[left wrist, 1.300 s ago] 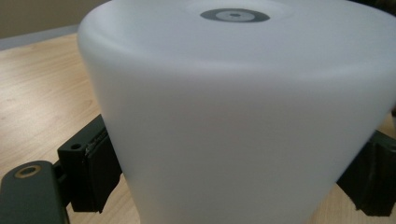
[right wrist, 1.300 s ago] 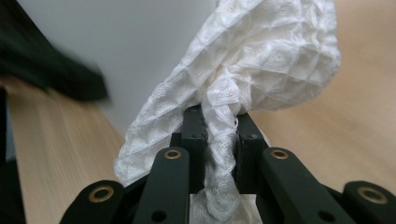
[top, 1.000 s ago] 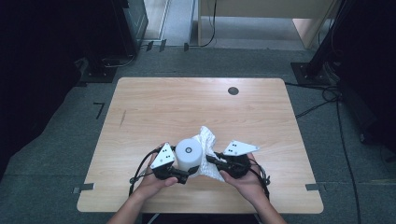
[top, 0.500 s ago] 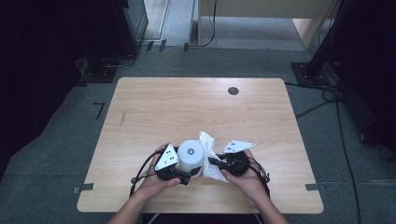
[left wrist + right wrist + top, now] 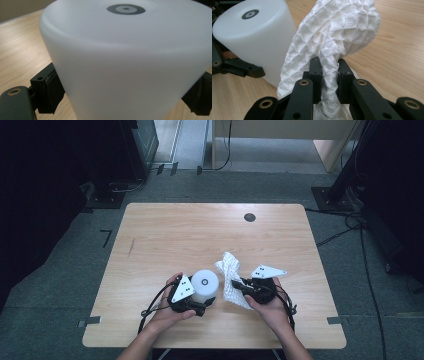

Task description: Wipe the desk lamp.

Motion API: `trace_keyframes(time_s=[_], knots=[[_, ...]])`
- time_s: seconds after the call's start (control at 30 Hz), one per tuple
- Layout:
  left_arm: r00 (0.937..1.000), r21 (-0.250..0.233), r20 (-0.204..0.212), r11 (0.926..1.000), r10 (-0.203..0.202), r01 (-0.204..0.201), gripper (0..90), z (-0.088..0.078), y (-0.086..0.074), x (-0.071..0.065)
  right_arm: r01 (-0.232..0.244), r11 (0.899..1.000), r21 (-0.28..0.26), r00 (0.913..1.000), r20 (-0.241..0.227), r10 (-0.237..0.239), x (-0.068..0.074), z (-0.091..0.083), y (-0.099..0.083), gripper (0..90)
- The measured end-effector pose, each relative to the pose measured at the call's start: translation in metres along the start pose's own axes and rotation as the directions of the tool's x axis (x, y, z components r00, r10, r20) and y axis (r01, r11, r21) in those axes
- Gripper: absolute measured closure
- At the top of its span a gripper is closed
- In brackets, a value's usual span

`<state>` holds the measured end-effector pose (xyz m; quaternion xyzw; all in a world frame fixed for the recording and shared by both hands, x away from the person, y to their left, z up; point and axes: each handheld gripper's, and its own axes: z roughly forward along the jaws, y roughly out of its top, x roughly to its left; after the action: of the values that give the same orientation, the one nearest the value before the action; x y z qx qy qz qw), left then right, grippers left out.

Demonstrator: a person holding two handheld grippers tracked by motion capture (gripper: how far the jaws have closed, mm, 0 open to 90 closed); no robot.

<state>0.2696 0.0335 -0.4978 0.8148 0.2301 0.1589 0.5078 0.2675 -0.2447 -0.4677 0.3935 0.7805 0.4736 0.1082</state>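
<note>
A white, frosted plastic cup (image 5: 205, 283) stands upside down on the wooden table (image 5: 200, 235) near its front edge. My left gripper (image 5: 204, 300) is shut on it, and its pads (image 5: 51, 90) press on the cup's wall (image 5: 125, 62) from both sides. Just right of the cup, my right gripper (image 5: 240, 286) is shut on a bunched white waffle-weave cloth (image 5: 230, 275). In the right gripper view the cloth (image 5: 337, 37) rises from between the closed jaws of that gripper (image 5: 329, 70) and leans close beside the cup (image 5: 254, 37).
A small black round mark (image 5: 249, 217) sits at the table's far right. The far half of the tabletop is bare wood. Cables (image 5: 345, 227) and dark stands lie on the grey floor to the right; dark equipment stands at the back left.
My right gripper has drawn the cloth a little to the right and down, off the cup. The left gripper and the cup have kept still.
</note>
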Motion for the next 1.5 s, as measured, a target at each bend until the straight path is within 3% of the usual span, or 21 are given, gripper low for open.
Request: trace_keyframes(time_s=[0.1, 0.17, 0.23, 0.3, 0.4, 0.5, 0.57, 0.6, 0.67, 0.77, 0.87, 0.93, 0.97, 1.0, 1.1, 1.17, 1.27, 1.4, 1.5], knots=[[0.9994, 0.024, -0.027, 0.9994, -0.023, 0.024, 4.5, -0.003, 0.000, -0.001, 0.000, 1.000, 0.003, 1.0000, -0.002, 0.000, 0.000, 0.000, 0.000, 77.8], [0.9978, 0.012, -0.049, 0.9989, -0.043, 0.044, 3.7, -0.007, -0.001, -0.005, -0.001, 1.000, 0.001, 1.0000, 0.001, 0.001, -0.001, 0.000, 0.000, 77.8], [0.9885, 0.010, -0.123, 0.9959, -0.088, 0.090, 3.4, -0.010, 0.001, -0.012, -0.008, 1.000, -0.002, 1.0000, 0.002, 0.008, -0.002, -0.001, -0.001, 77.8], [0.9711, 0.016, -0.204, 0.9913, -0.125, 0.131, 3.3, -0.010, 0.004, -0.022, -0.009, 1.000, -0.003, 1.0000, 0.003, 0.009, -0.003, -0.001, -0.001, 77.8], [0.9359, 0.014, -0.303, 0.9811, -0.180, 0.193, 3.4, -0.006, 0.008, -0.038, -0.011, 1.000, -0.002, 0.9999, 0.003, 0.011, -0.003, -0.001, -0.001, 77.8], [0.9089, 0.012, -0.370, 0.9771, -0.193, 0.212, 3.5, 0.002, 0.011, -0.047, -0.004, 1.000, 0.000, 1.0000, -0.002, 0.004, -0.002, 0.000, -0.001, 77.8], [0.8936, 0.009, -0.399, 0.9737, -0.205, 0.228, 3.7, 0.007, 0.011, -0.046, -0.002, 1.000, 0.003, 1.0000, -0.002, 0.002, -0.002, 0.001, -0.001, 77.8], [0.8932, 0.008, -0.398, 0.9728, -0.209, 0.232, 5.6, 0.008, 0.011, -0.045, -0.002, 1.000, 0.004, 1.0000, -0.002, 0.002, -0.002, 0.001, -0.001, 77.8], [0.8954, 0.011, -0.391, 0.9720, -0.212, 0.235, 7.3, 0.011, 0.011, -0.043, -0.002, 1.000, 0.004, 1.0000, -0.001, 0.002, -0.001, 0.001, -0.001, 77.8], [0.9166, 0.035, -0.353, 0.9762, -0.188, 0.214, 8.1, 0.011, 0.014, -0.035, -0.003, 1.000, 0.001, 1.0000, 0.002, 0.003, -0.002, 0.001, -0.001, 77.8], [0.9463, 0.036, -0.283, 0.9841, -0.157, 0.174, 8.2, 0.007, 0.013, -0.024, -0.004, 1.000, -0.004, 1.0000, 0.001, 0.004, -0.002, -0.001, 0.000, 77.8], [0.9717, 0.039, -0.194, 0.9887, -0.135, 0.145, 8.3, 0.002, 0.014, -0.015, -0.003, 1.000, -0.019, 1.0000, -0.006, 0.003, 0.000, -0.005, 0.002, 77.8], [0.9838, 0.046, -0.129, 0.9903, -0.124, 0.131, 8.2, 0.000, 0.014, -0.011, 0.000, 1.000, -0.031, 0.9999, -0.012, 0.000, 0.001, -0.008, 0.005, 77.8], [0.9923, 0.045, -0.069, 0.9934, -0.102, 0.106, 8.2, -0.003, 0.014, -0.008, 0.007, 0.999, -0.051, 0.9997, -0.024, -0.008, 0.003, -0.011, 0.007, 77.8], [0.9983, -0.001, 0.019, 0.9985, -0.055, 0.055, 8.3, -0.011, 0.014, -0.003, 0.042, 0.993, -0.107, 0.9966, -0.066, -0.049, 0.012, -0.025, 0.019, 77.8], [0.9962, -0.029, 0.081, 0.9989, -0.034, 0.037, 8.3, -0.017, 0.016, 0.000, 0.055, 0.989, -0.138, 0.9945, -0.080, -0.067, 0.021, -0.033, 0.026, 77.8], [0.9919, -0.050, 0.127, 0.9986, -0.011, 0.017, 8.3, -0.020, 0.018, -0.002, 0.082, 0.984, -0.158, 0.9904, -0.097, -0.098, 0.034, -0.036, 0.031, 77.8], [0.9889, -0.063, 0.147, 0.9980, 0.020, -0.011, 8.3, -0.019, 0.019, -0.008, 0.148, 0.984, -0.101, 0.9853, -0.070, -0.155, 0.046, -0.022, 0.026, 78.1], [0.9910, -0.071, 0.134, 0.9974, 0.004, 0.005, 8.3, -0.021, 0.019, -0.004, 0.145, 0.989, -0.042, 0.9880, -0.047, -0.147, 0.046, -0.009, 0.018, 78.7]])
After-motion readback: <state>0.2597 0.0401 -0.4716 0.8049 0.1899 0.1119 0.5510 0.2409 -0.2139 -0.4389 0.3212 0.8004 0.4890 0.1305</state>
